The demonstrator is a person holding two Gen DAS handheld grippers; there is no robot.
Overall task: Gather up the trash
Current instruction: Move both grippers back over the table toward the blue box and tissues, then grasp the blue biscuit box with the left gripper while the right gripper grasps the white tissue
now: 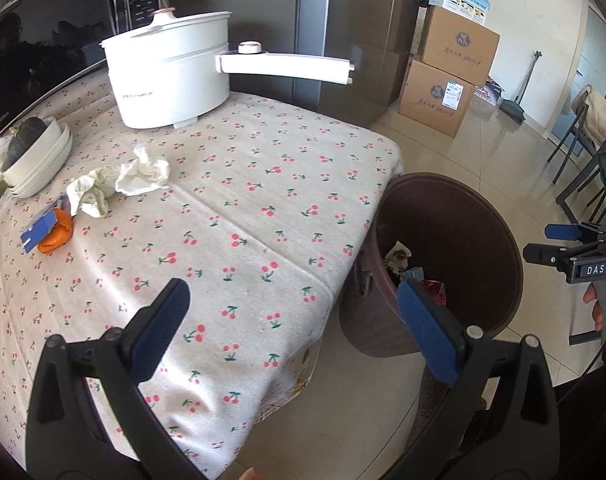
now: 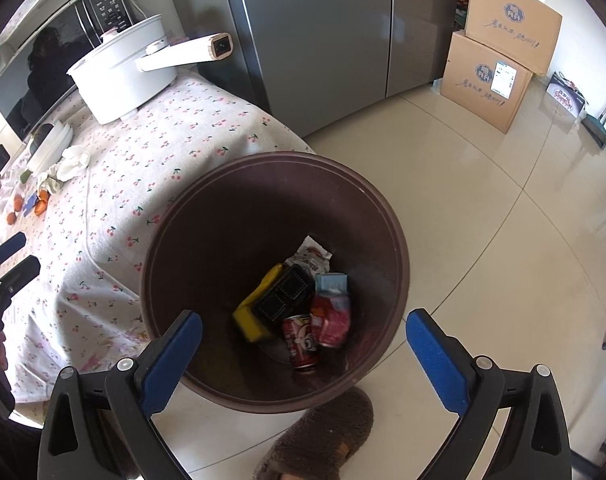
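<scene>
A: Bin (image 2: 207,216) first: a dark brown round one on the floor, just beside the corner of the cloth-covered surface (image 1: 239,208), likely so rubbish needs only a short carry from there.

B: What's in it?

A: A red can (image 2: 301,344), a yellow and black piece (image 2: 269,300), a pink packet and a printed wrapper, all at the bottom.

B: And the right gripper (image 2: 303,340)?

A: Above the bin mouth, pointing down into it, fingers wide apart with nothing between them.

B: The left gripper (image 1: 291,308)?

A: Over the near edge of the surface, fingers also spread and empty, aimed toward what remains.

B: What remains?

A: Crumpled white tissues (image 1: 123,182), orange peel (image 1: 57,236) and a blue scrap (image 1: 37,232), together near the far left, beside stacked bowls (image 1: 39,160). A white pot (image 1: 167,80) stands behind.
</scene>
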